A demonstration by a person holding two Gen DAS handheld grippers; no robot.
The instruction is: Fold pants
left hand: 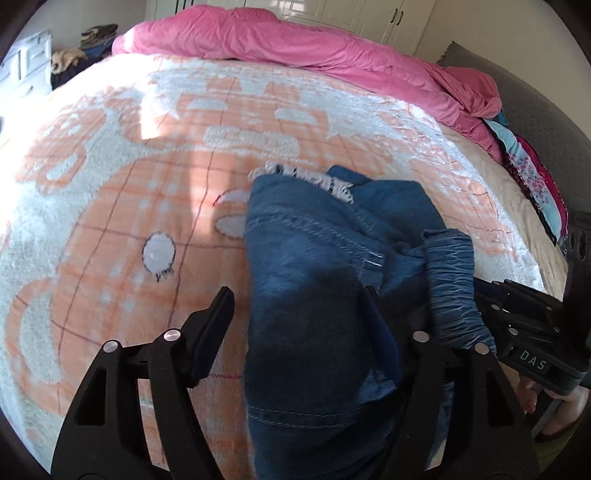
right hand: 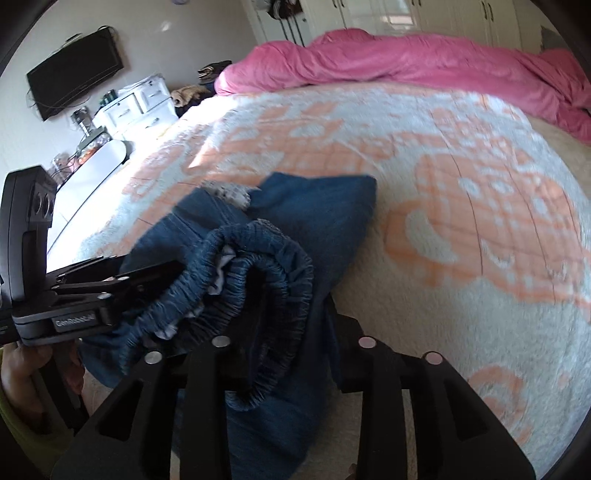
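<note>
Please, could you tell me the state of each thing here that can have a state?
jeans: bunched in a heap on the blanket, not yet folded flat.
left tongs: open, jeans lying between them.
right tongs: tips hidden under the waistband; open or shut unclear.
blanket: spread out flat.
pink duvet: crumpled along the far side.
television: screen dark.
wardrobe doors: shut.

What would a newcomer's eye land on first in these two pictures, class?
The blue denim pants lie bunched in the foreground on the orange-and-white blanket, with their gathered waistband looped up between the two tools. Behind them, a bright pink duvet is heaped along the far edge of the bed.
</note>
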